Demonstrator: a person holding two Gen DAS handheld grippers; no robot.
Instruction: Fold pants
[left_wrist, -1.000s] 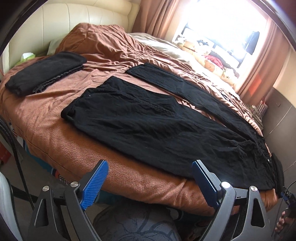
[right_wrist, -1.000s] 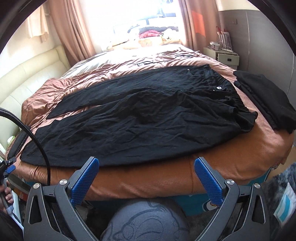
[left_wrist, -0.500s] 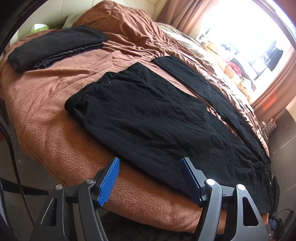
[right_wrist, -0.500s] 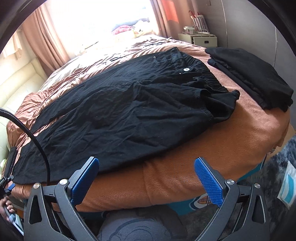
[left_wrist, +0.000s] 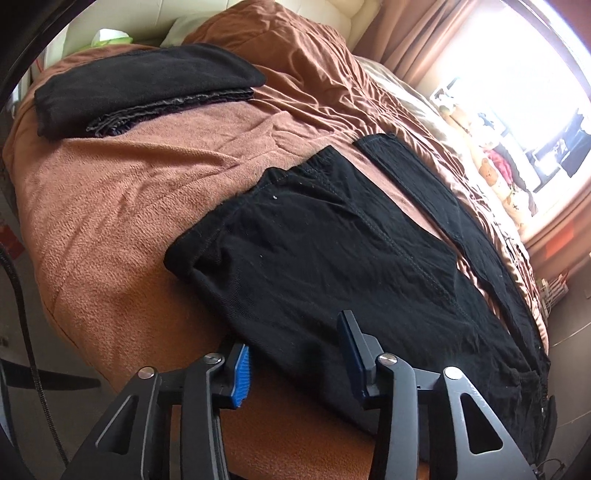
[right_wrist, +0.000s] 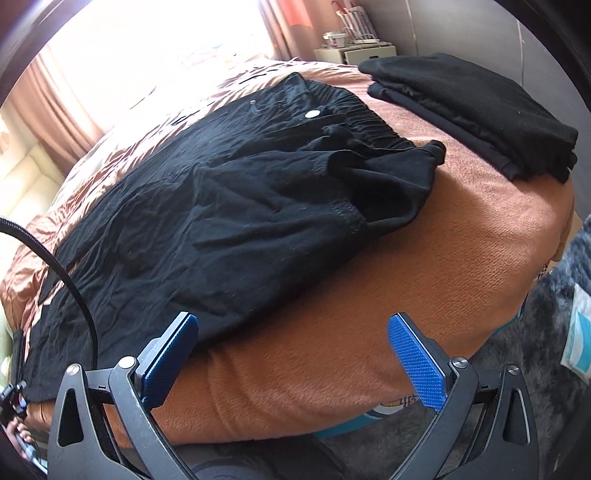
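on the brown bed (left_wrist: 110, 206) the black pants (left_wrist: 332, 258) lie spread flat. left claw (left_wrist: 295, 354) has just been closing, edge of the pants between its pads but not pinched yet. right claw (right_wrist: 291, 354) hangs wide open by the bed's edge.

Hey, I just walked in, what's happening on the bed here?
A person with a gripper in each hand is starting to fold black pants spread on the brown bedspread. The left gripper, jaws just been closing, straddles the near edge of a leg. The right gripper is open near the waist end, holding nothing.
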